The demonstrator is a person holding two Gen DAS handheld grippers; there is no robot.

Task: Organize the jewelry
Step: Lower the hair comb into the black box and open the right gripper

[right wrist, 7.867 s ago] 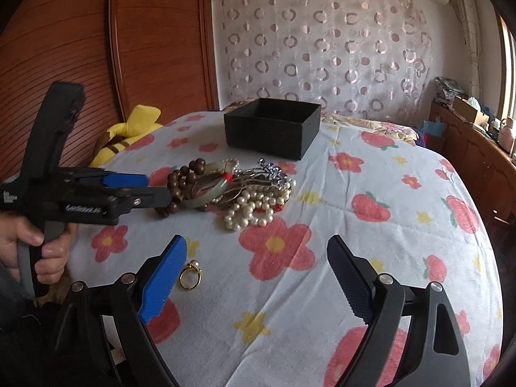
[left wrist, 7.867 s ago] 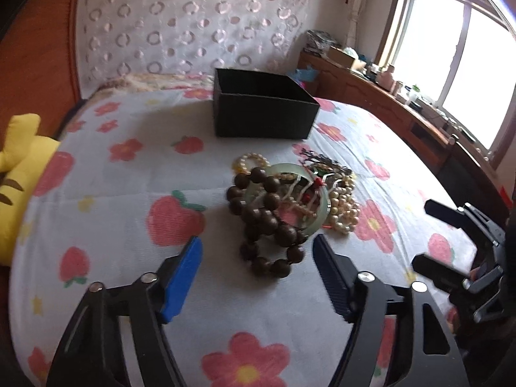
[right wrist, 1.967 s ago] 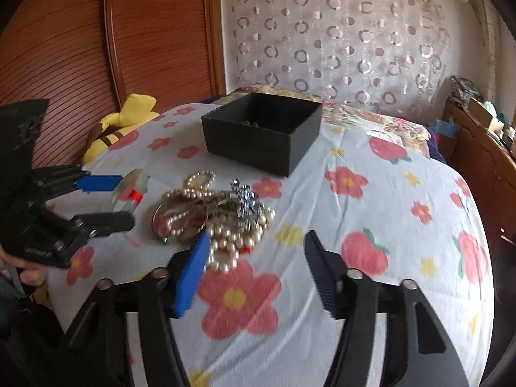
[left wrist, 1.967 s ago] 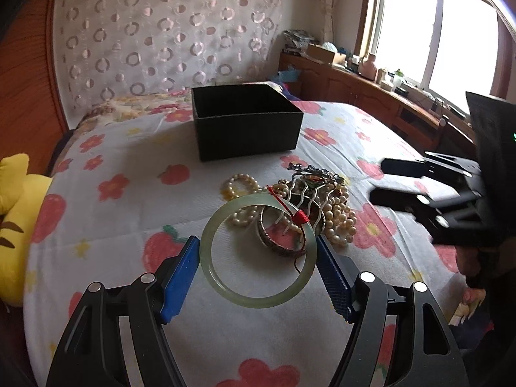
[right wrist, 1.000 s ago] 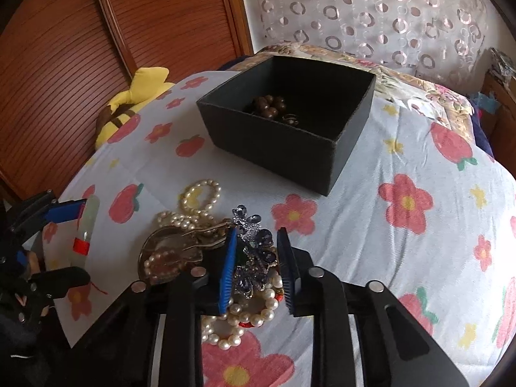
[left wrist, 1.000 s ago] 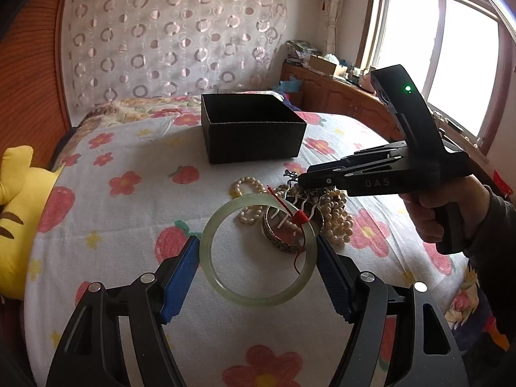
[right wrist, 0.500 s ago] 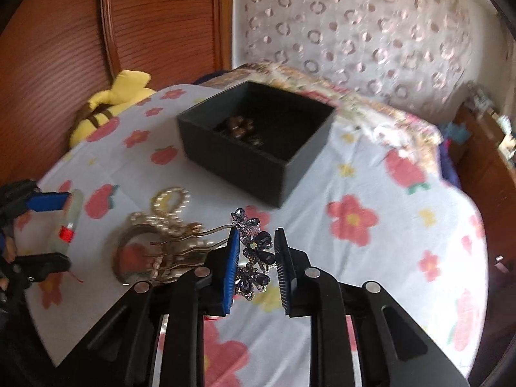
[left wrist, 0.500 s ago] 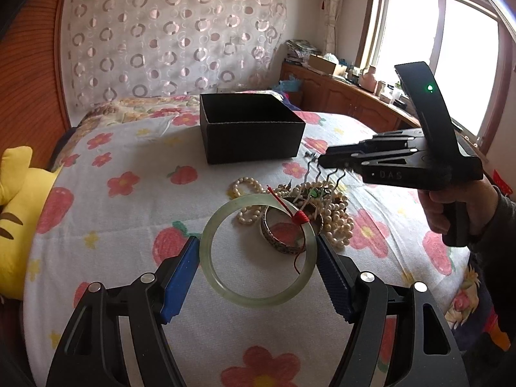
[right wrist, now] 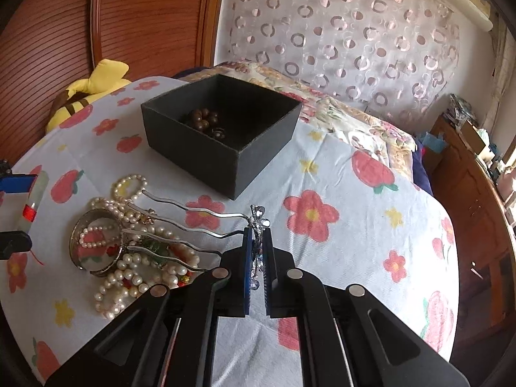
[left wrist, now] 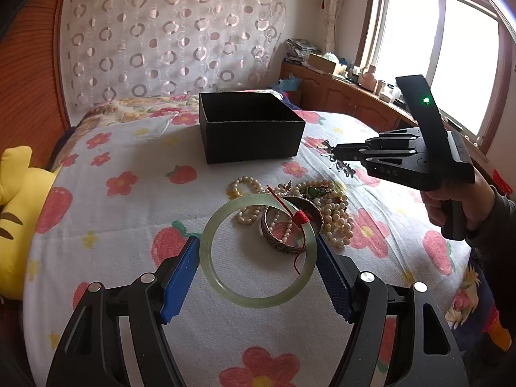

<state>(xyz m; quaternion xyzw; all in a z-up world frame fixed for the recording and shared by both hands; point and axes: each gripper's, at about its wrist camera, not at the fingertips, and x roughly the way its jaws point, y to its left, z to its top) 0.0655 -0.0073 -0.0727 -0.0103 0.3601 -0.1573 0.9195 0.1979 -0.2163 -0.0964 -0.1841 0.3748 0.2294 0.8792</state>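
My left gripper (left wrist: 258, 254) is shut on a pale green jade bangle (left wrist: 225, 285) with a red thread, held above the bed. My right gripper (right wrist: 257, 245) is shut on a silver hair comb (right wrist: 190, 219) with a jewelled head, lifted above the pile; its prongs point left. It also shows in the left wrist view (left wrist: 338, 161), to the right of the black box (left wrist: 248, 135). The box (right wrist: 206, 158) holds brown wooden beads (right wrist: 201, 119). A pile of pearl strands (right wrist: 129, 277) and a silver bangle (right wrist: 93, 245) lies on the bedspread.
A flowered bedspread (left wrist: 113, 219) covers the bed. A yellow plush toy (left wrist: 13, 200) lies at the left edge. A wooden headboard (right wrist: 129, 16) and a curtain stand behind. A wooden cabinet (left wrist: 354, 103) runs under the window at the right.
My right gripper has lifted the hair comb off the pile and moved it up toward the box. My left gripper still holds the jade bangle in the same place.
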